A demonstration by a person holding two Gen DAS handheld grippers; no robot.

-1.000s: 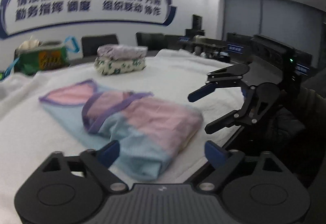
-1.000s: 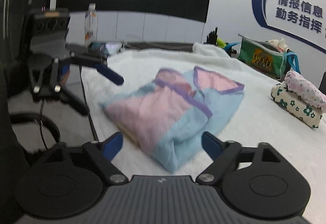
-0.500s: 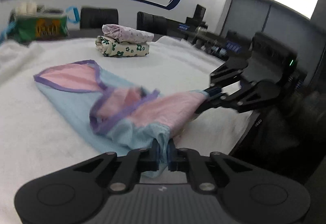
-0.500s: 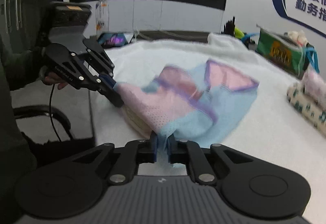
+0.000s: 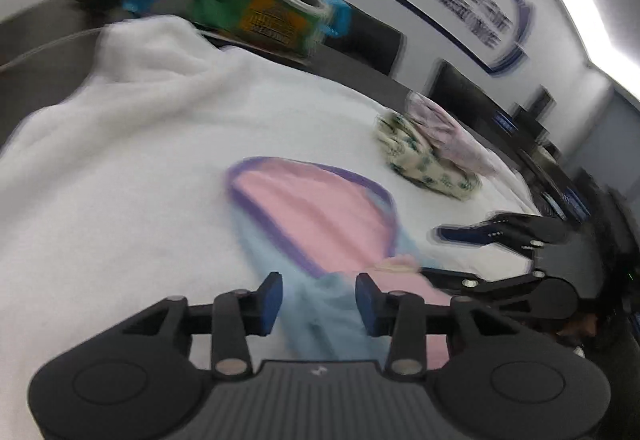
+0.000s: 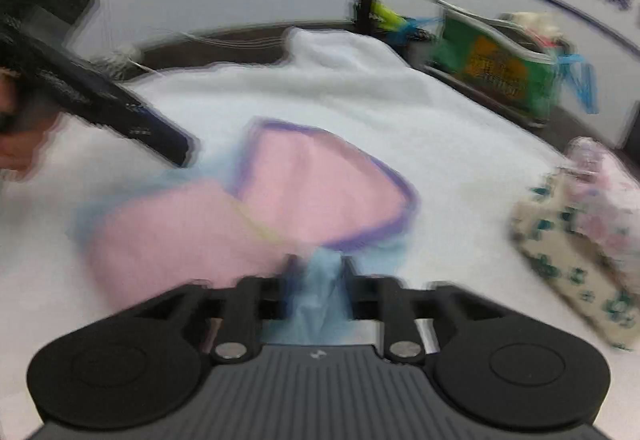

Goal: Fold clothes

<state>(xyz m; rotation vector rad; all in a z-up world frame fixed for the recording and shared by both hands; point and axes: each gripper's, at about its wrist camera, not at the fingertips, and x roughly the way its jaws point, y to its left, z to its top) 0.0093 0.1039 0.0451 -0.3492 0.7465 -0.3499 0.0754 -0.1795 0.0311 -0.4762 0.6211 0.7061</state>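
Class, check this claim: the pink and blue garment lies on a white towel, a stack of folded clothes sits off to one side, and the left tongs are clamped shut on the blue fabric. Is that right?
Not quite. In the left wrist view the left tongs stand open, their blue pads apart either side of the garment. The white towel and the folded stack are as stated.

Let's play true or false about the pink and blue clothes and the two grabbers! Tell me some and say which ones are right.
1. The left gripper is open. True.
2. The right gripper has blue cloth of the garment between its fingers. True.
3. The garment is red and yellow. False: it is pink and light blue with purple trim.
4. The folded clothes lie on top of the garment. False: they lie apart from it on the white cover.
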